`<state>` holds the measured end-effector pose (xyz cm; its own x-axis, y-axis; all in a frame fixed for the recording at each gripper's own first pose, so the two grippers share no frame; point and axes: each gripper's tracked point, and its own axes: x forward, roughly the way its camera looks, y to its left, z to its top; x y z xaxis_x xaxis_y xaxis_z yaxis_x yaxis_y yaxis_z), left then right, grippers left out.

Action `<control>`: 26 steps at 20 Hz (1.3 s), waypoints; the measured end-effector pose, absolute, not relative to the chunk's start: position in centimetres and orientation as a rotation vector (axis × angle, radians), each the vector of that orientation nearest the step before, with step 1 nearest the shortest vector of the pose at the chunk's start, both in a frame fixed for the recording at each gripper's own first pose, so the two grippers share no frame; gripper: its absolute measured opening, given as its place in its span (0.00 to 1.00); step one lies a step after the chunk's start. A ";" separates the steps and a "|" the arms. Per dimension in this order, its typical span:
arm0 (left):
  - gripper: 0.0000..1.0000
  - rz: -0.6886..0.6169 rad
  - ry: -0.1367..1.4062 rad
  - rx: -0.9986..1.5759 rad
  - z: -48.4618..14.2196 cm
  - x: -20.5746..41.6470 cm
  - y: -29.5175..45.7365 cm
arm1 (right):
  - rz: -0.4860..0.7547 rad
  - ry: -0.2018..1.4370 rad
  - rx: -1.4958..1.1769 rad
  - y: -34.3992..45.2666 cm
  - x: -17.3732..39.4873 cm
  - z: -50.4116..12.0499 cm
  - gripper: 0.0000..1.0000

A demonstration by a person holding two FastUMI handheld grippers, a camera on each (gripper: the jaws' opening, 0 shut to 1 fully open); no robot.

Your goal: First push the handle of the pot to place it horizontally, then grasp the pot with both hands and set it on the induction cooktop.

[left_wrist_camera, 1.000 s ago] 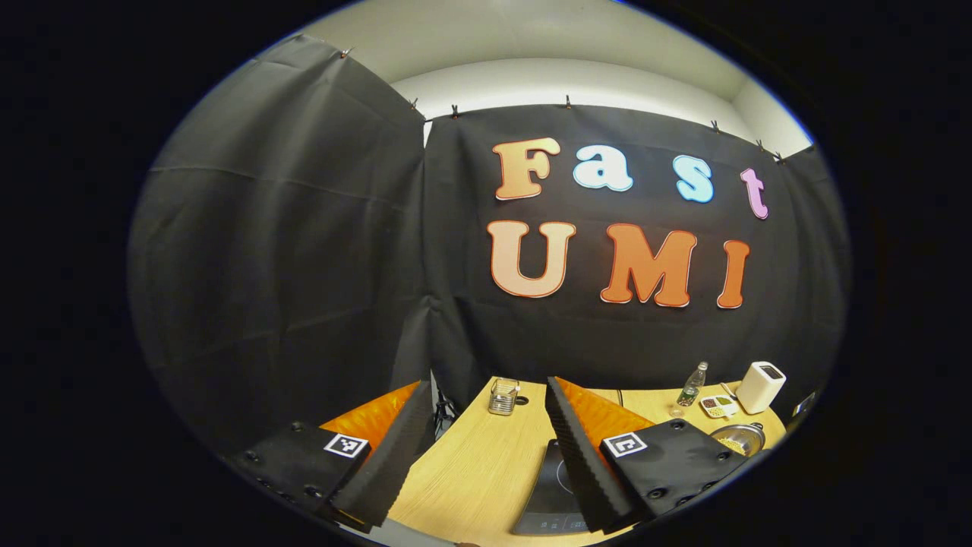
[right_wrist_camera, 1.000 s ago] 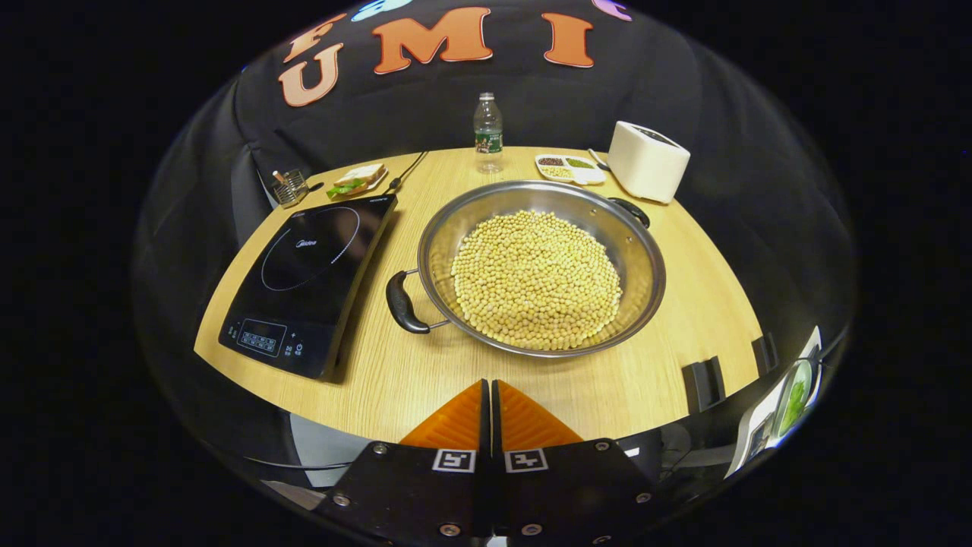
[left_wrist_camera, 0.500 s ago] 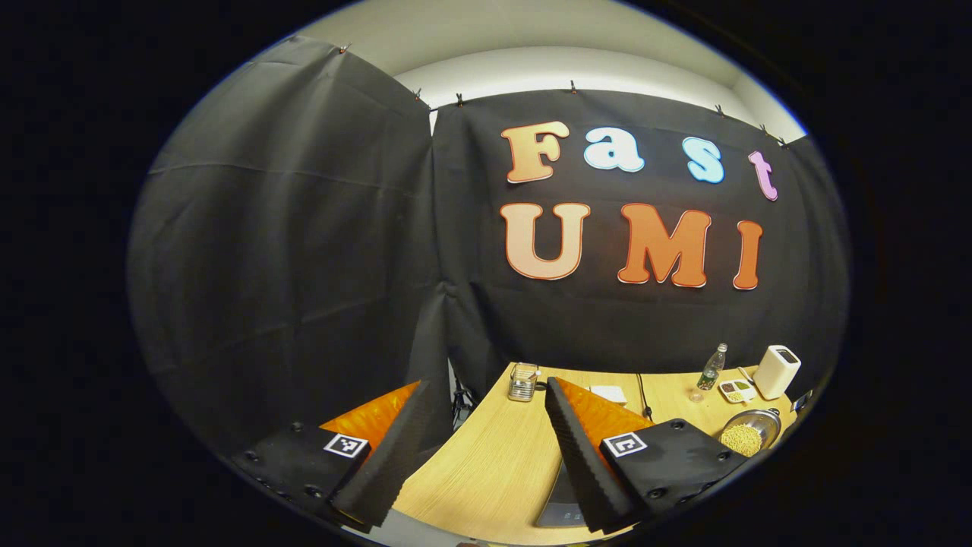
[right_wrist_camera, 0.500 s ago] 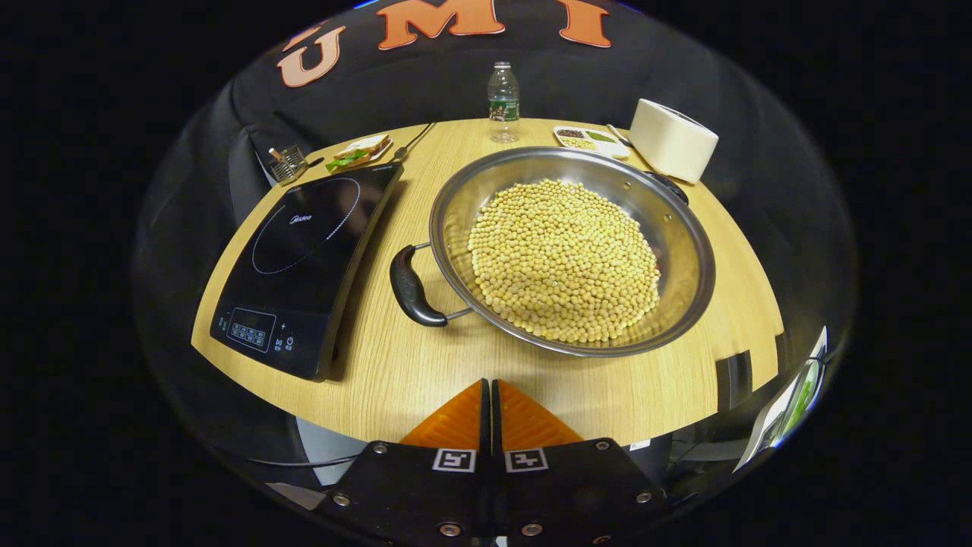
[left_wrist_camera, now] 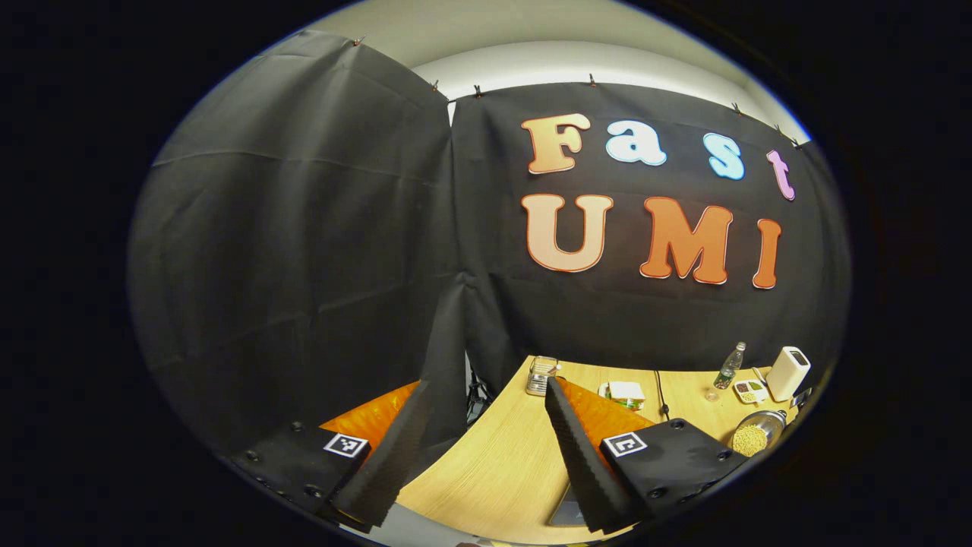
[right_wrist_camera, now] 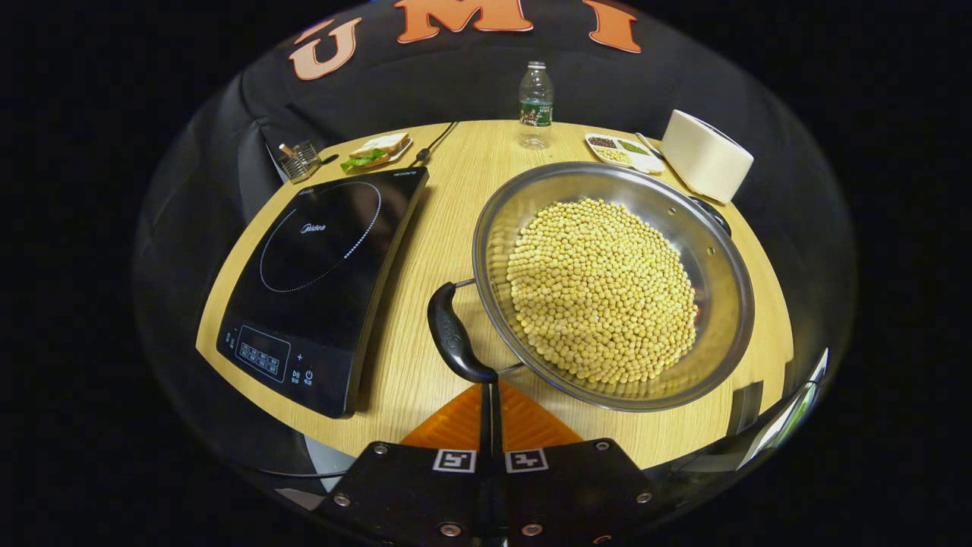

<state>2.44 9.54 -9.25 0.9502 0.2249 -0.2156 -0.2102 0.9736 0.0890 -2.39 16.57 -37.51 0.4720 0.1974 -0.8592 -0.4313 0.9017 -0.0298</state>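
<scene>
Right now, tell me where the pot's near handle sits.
In the right gripper view, the black handle lies just ahead of the shut right gripper, between the induction cooktop and the pot.

one pot (right_wrist_camera: 714, 251), one cooktop (right_wrist_camera: 319, 281), one bottle (right_wrist_camera: 535, 102)

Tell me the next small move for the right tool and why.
Probably nudge the shut right tool forward and sideways against the pot's near handle. Its tips sit just below that handle, which points diagonally toward the cooktop, not yet horizontal.
</scene>
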 end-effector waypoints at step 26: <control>0.99 0.272 0.212 0.085 -8.1 3.0 11.9 | 0.420 1.032 -0.212 21.0 0.1 -37.4 0.00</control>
<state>3.02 11.90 -8.09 0.9413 0.2750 -0.1957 -0.2573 0.9599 0.1112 0.07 20.98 -37.40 0.4431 0.2373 -0.8645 -0.4339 0.9006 0.0248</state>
